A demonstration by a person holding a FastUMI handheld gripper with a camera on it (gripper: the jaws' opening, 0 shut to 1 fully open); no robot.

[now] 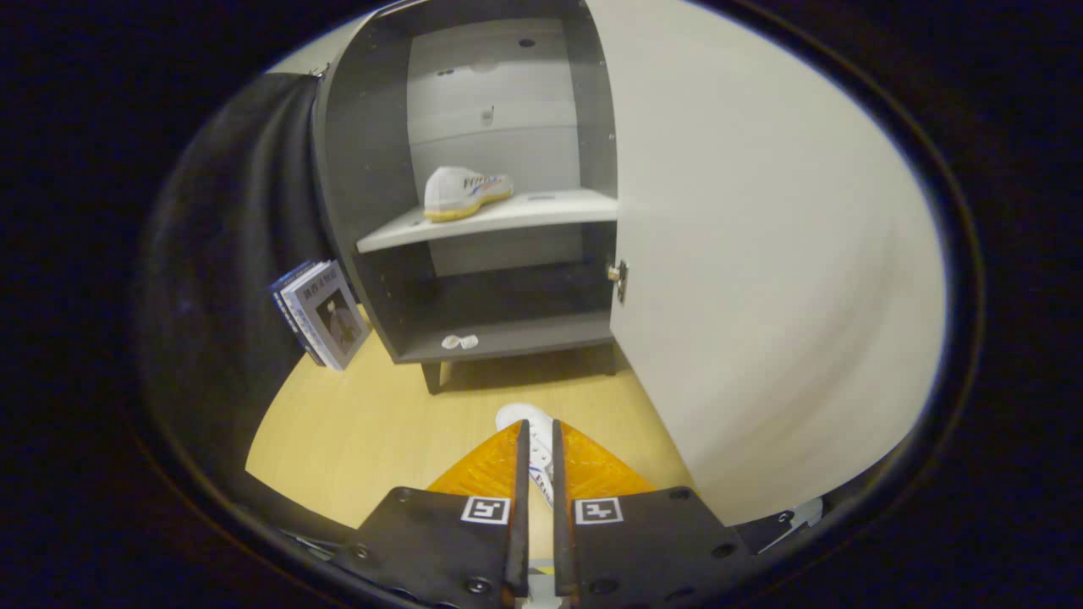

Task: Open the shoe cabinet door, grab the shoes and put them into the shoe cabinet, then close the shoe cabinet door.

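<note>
Jaws: gripper (pixel 536 440) narrow, closed on a white shoe (pixel 531 440).
Cabinet (pixel 474 228): door (pixel 761 271) open right.
Shelf (pixel 541 210): second shoe (pixel 465 193), white, yellow sole, far left.

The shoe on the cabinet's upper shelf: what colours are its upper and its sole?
White upper, yellowish sole, on the shoe in the gripper view.

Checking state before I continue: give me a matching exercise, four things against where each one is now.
Things:
1. shoe on shelf
2. second shoe
3. books
4. cabinet door

Places:
A. between the gripper fingers, on the floor
B. swung open, beside the fingers
C. leaning beside the cabinet
D. on the cabinet's middle shelf

Pairs: 1-D, 2-A, 3-C, 4-B
</note>
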